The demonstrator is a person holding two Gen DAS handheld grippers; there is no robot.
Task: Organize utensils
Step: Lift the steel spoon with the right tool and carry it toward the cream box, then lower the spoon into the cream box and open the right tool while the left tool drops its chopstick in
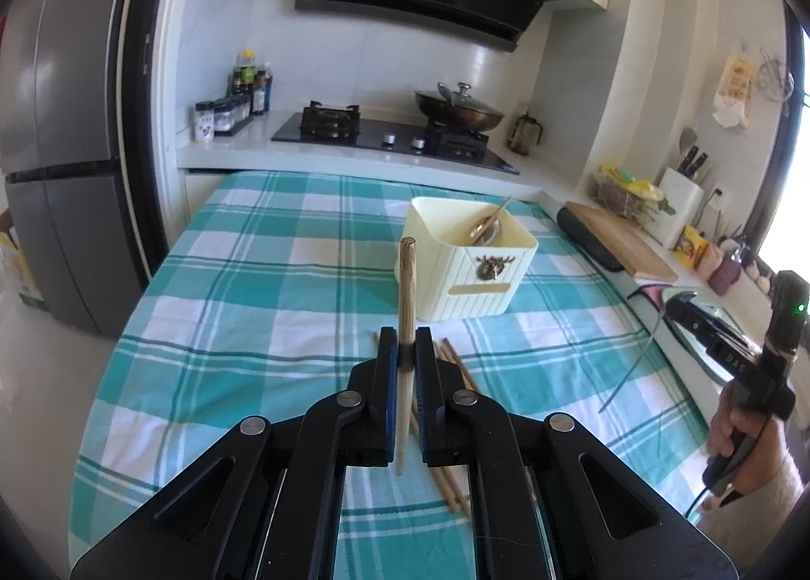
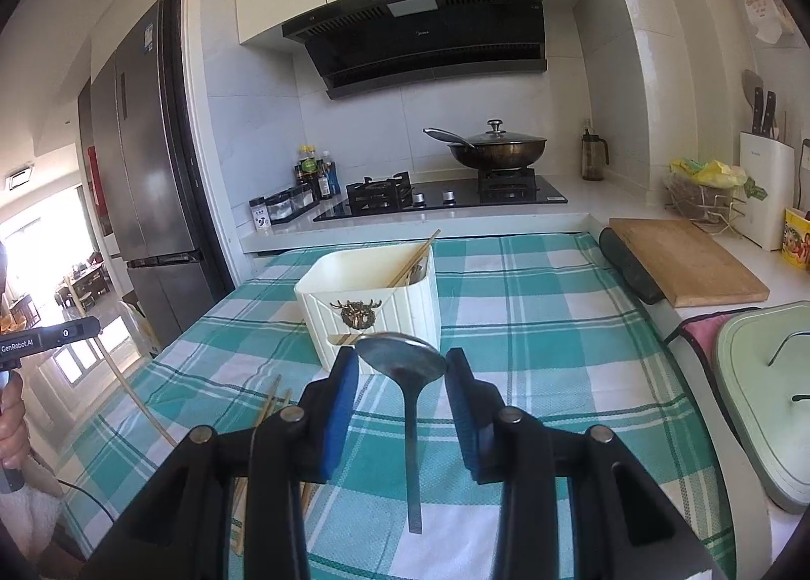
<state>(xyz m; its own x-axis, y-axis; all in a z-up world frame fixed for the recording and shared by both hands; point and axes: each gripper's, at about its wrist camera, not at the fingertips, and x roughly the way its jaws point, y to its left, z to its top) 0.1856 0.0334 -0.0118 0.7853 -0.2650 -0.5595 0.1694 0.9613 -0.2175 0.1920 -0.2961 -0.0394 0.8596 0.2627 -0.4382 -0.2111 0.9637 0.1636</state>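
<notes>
My left gripper is shut on a wooden chopstick that stands upright above the checked tablecloth. Several more chopsticks lie on the cloth under it. My right gripper is shut on the bowl of a metal spoon, its handle hanging down; it also shows in the left wrist view. A cream utensil box stands ahead on the cloth, holding a spoon and chopsticks. The left gripper shows at the far left of the right wrist view.
A stove with a lidded wok stands behind the table. A cutting board and a knife block are on the right counter. A green lidded appliance sits at the right. A fridge stands left.
</notes>
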